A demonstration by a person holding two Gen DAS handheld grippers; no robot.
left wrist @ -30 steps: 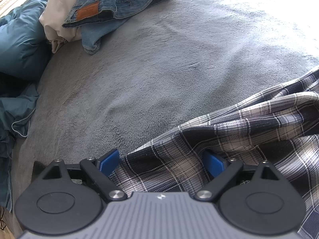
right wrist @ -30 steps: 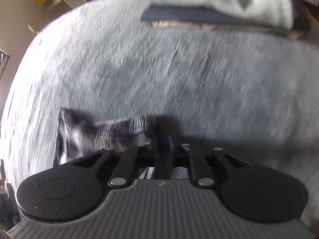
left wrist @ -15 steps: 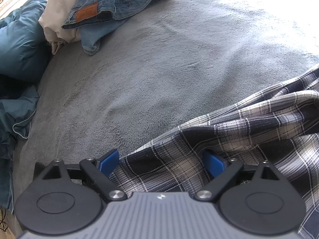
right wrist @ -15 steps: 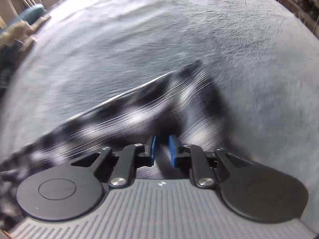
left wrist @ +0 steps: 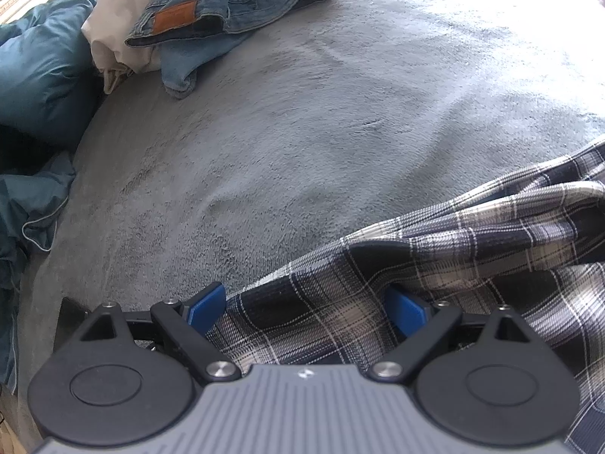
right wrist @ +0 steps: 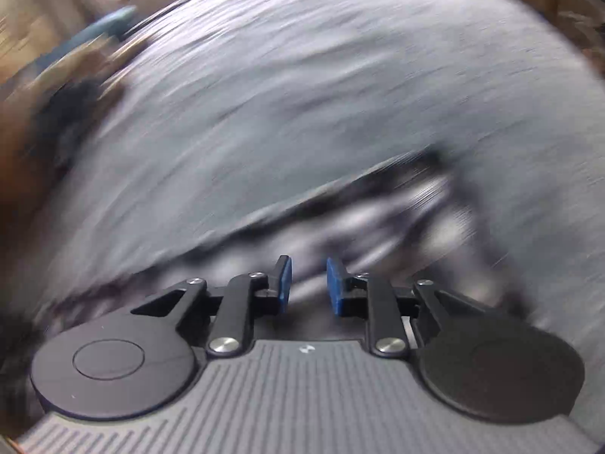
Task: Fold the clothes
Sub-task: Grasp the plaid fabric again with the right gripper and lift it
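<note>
A navy and white plaid shirt (left wrist: 472, 249) lies crumpled on the grey fleece blanket (left wrist: 302, 113) at the lower right of the left wrist view. My left gripper (left wrist: 305, 310) stands wide open over the shirt's near edge. The cloth lies loose between its blue pads (left wrist: 206, 308), which do not press it. The right wrist view is heavily blurred. My right gripper (right wrist: 309, 283) has its jaws opening, with a clear gap and nothing gripped between them. The plaid shirt (right wrist: 397, 204) shows as a dark streak just beyond its fingertips.
Blue jeans (left wrist: 234, 0) lie in a heap at the far left of the bed, on a white cloth (left wrist: 117, 11). A teal duvet (left wrist: 38, 75) is bunched along the left edge. Blurred furniture (right wrist: 56, 56) shows past the bed in the right wrist view.
The right gripper swung and rolled across the bed, and its jaws, nearly shut on the plaid cloth a second ago, have parted. The left gripper and the shirt under it stayed put.
</note>
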